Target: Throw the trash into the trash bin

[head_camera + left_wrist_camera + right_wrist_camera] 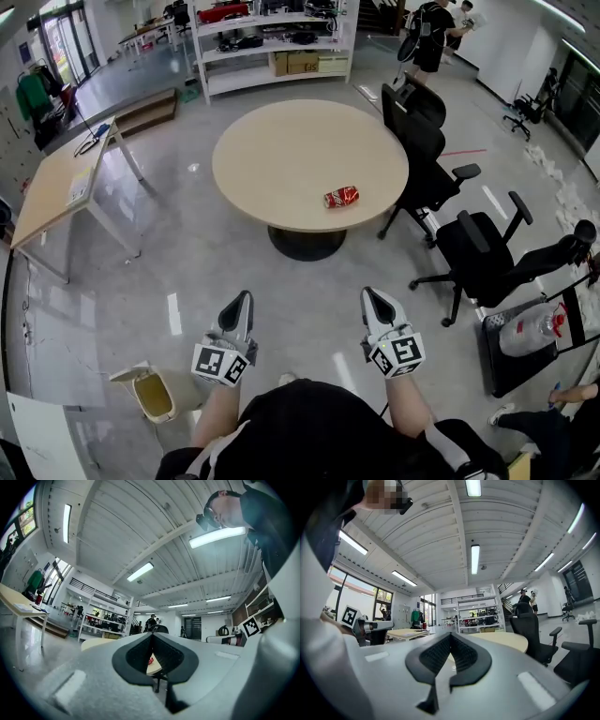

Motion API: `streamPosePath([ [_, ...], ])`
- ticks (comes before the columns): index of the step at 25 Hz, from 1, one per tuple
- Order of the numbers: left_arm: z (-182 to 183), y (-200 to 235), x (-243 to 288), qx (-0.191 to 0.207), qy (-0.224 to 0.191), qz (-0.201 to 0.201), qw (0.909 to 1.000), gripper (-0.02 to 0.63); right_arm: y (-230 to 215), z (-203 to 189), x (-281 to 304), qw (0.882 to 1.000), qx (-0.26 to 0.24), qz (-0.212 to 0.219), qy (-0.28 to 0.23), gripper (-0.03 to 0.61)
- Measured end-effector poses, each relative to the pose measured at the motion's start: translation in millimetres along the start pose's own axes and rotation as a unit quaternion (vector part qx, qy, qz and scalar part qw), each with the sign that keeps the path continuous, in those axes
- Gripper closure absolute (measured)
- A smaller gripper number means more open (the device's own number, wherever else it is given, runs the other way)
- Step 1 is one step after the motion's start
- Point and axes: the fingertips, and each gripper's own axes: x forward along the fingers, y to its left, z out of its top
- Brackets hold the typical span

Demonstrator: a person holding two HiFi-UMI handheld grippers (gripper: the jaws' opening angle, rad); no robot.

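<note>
Open floor (187,253) ahead to the round table (281,159); office chairs (422,141) close along its right side.

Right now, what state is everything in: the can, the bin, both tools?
Red can: lying on its side on the round table, not held.
Trash bin: standing on the floor, lid open.
Left tool: shut, empty.
Right tool: shut, empty.

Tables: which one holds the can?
The round table directly ahead: the red can lies on its side on it. The rectangular table at left has none.
</note>
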Motion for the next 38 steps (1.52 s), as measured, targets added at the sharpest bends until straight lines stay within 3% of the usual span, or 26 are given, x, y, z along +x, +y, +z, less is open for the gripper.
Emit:
streamPosePath([
  [6, -2, 15, 17, -0.008, 0.007, -0.039, 0.9992, 0.611, 0, -2, 12, 0.999, 0.009, -0.038, -0.003, 0.574],
  [11, -23, 24, 27, -0.030, 0.024, -0.049, 0.9981, 0.611, 0, -17, 11, 0.998, 0.011, -0.051, 0.018, 0.574],
  [15, -40, 18, 53, -0.034, 0.032, -0.069, 0.9965, 0.611, -27, -22, 9, 0.997, 0.019, -0.075, 0.020, 0.574],
  [20, -35, 10, 98, -0.020, 0.022, -0.070, 0.9971, 0.611, -72, -18, 22, 0.996, 0.037, -0.086, 0.010, 0.574],
  [31, -56, 3, 197, -0.012, 0.026, -0.058, 0.9979, 0.611, -176, -2, 92, 0.998, 0.033, -0.059, -0.011, 0.574],
  [38, -66, -15, 255, -0.001, 0.030, -0.045, 0.9985, 0.611, -235, -17, 110, 0.998, 0.043, -0.033, 0.019, 0.574],
])
